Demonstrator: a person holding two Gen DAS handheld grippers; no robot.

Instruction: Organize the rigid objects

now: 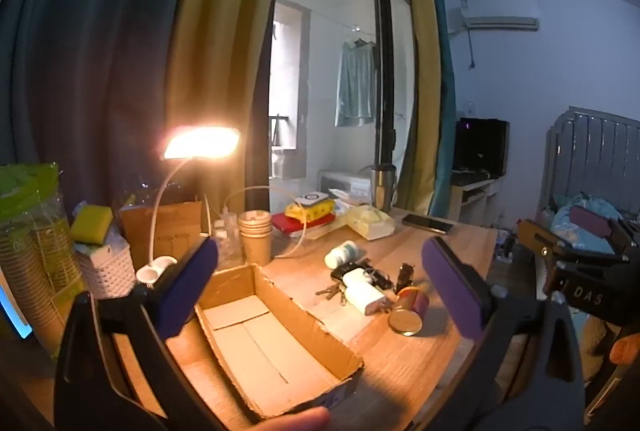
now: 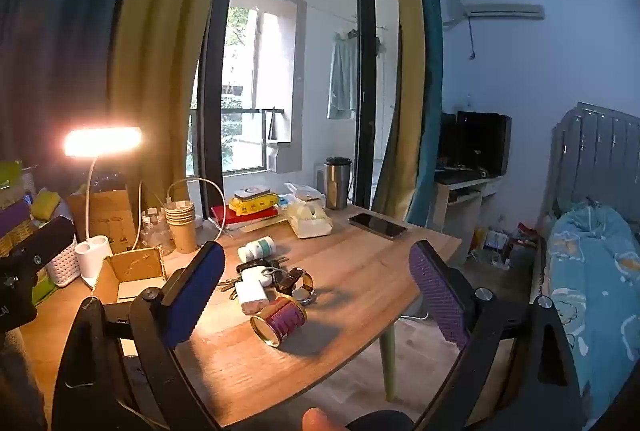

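Your left tongs (image 1: 320,287) and right tongs (image 2: 318,295) gaped wide, gripping nothing. The shallow brown cardboard box (image 1: 276,343) sat empty on the wooden surface (image 2: 360,271); beside it lay a purple tin can (image 2: 279,319), white charger block (image 2: 251,296), keys partly hidden.

Wooden table (image 2: 360,271), open cardboard box (image 1: 280,343), toppled purple can (image 2: 280,319), white charger (image 2: 250,297), keys (image 2: 228,285), phone (image 2: 378,226), lit lamp (image 2: 94,255)
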